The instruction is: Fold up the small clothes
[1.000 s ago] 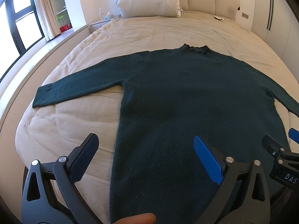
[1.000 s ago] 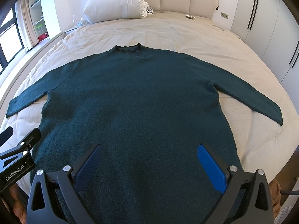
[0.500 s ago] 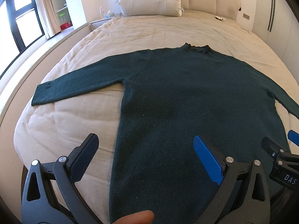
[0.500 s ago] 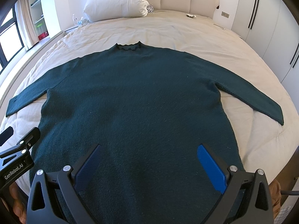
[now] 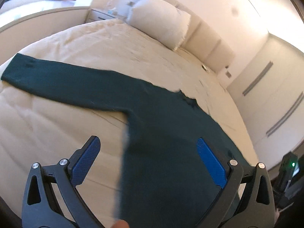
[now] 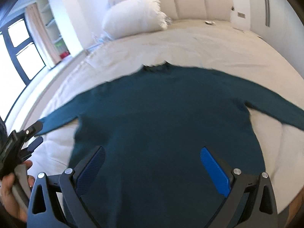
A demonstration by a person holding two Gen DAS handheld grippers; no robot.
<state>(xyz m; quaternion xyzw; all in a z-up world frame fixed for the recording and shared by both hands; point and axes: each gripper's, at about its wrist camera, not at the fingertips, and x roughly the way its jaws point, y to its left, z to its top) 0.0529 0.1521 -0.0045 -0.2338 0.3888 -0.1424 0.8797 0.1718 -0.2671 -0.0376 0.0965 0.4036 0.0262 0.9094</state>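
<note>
While the dark green sweater (image 6: pixel 161 125) lies spread flat and face-up on the bed (image 6: pixel 218 47), no fold is visible anywhere on it: task judged at its start. In the right wrist view the body fills the centre and lower frame, the collar (image 6: pixel 155 67) sits at upper centre, and both sleeves run straight out toward the left and right edges. In the left wrist view one sleeve (image 5: pixel 57 79) stretches to the upper left, its cuff near the bed's edge.

Left hand-held gripper (image 5: pixel 150 163): fingers wide apart, nothing between them, hanging over the sweater's side edge at lower centre; contact with the cloth cannot be told. Right hand-held gripper (image 6: pixel 152 169): likewise spread and empty, over the lower body of the garment. Both views are motion-blurred.

Remaining, as judged: bring both sleeves in across the body, then fold the body down to a compact stack. A pillow (image 6: pixel 133 22) at upper centre lies well apart from the garment.
</note>
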